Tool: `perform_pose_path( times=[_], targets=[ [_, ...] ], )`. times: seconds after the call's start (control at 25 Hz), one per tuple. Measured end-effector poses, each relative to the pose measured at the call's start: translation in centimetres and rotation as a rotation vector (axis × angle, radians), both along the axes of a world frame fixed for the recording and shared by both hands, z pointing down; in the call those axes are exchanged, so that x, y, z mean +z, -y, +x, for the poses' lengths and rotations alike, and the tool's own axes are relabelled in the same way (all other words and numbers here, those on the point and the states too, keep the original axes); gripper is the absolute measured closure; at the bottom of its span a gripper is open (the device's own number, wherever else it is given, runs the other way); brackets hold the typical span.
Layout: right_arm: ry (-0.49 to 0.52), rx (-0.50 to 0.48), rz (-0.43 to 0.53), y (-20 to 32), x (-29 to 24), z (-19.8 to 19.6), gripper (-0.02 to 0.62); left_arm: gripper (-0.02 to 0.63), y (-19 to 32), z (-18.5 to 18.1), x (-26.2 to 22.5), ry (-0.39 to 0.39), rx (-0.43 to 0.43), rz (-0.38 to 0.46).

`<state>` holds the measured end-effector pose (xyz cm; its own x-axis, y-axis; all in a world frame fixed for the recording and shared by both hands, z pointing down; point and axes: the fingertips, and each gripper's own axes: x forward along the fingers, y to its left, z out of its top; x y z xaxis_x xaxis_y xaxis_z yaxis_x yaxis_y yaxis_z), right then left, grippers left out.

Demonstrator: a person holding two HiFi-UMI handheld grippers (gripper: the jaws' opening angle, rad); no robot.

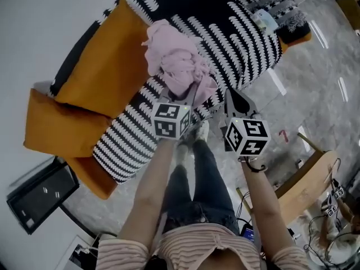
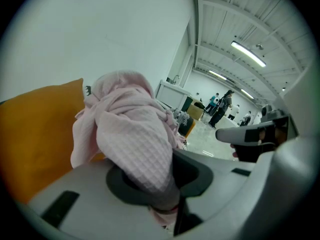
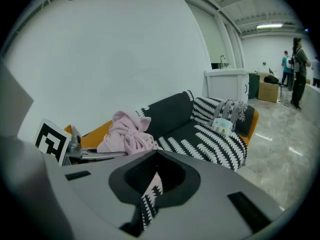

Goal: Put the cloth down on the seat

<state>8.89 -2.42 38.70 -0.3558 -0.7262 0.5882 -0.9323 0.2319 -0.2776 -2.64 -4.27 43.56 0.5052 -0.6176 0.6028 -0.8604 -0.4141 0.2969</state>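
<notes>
While left tongs [image 2: 167,204] grip pink cloth [image 2: 135,134] above sofa seat [image 1: 225,44] | right tongs [image 3: 149,196] narrow, empty

Lab hall; beamed ceiling [image 2: 240,29]; lone sofa [image 3: 200,134]

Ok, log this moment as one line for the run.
left gripper: shut on pink cloth | right gripper: empty | cloth: bunched, over sofa seat | step: not released

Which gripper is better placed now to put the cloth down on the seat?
Left. The left gripper has the pink cloth clamped in its fingers, over the striped seat. The right gripper holds nothing and is off to the side.
</notes>
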Motion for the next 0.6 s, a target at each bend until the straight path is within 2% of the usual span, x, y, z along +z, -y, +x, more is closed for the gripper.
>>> perform_pose_path(
  times=[0.28,0.6],
  targets=[
    [-0.024,-0.018,-0.046,2.7,4.6,1.2,0.588,0.494,3.2,2.3,5.2,0.012,0.021,-0.058],
    [-0.065,-0.040,-0.082,3.3,8.4,1.3,0.588,0.494,4.2,3.5,9.7,0.014,0.025,-0.111]
  ],
)
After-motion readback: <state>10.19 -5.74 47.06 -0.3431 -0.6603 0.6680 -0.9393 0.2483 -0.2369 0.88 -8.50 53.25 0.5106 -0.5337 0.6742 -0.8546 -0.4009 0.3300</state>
